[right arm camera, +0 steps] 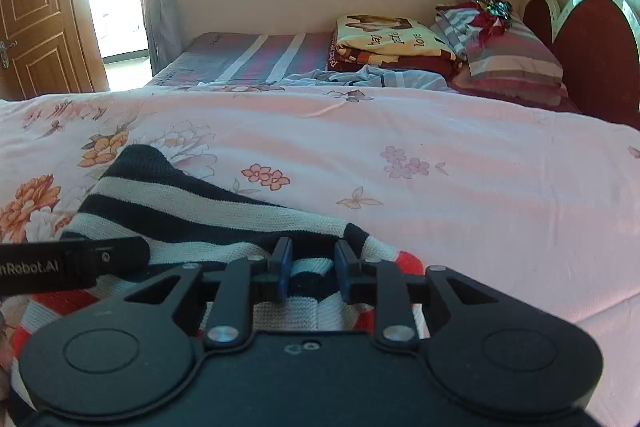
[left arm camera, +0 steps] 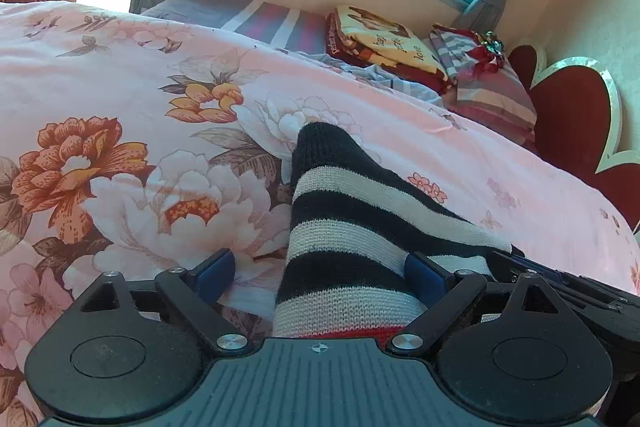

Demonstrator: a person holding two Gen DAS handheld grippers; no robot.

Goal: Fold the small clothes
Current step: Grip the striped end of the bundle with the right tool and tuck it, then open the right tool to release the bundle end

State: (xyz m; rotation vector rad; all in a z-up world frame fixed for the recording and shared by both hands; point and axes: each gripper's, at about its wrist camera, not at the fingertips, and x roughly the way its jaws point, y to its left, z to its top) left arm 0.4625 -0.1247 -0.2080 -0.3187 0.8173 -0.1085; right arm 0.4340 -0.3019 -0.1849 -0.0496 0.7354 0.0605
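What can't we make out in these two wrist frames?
- Striped knit garment: near end hidden under the left gripper body in the left view, so its type is unclear.
- Right gripper: right view does not show whether its pads press the knit.
- Text on the folded yellow blanket: too small in both views.
- Headboard: cut off by the fisheye edge.
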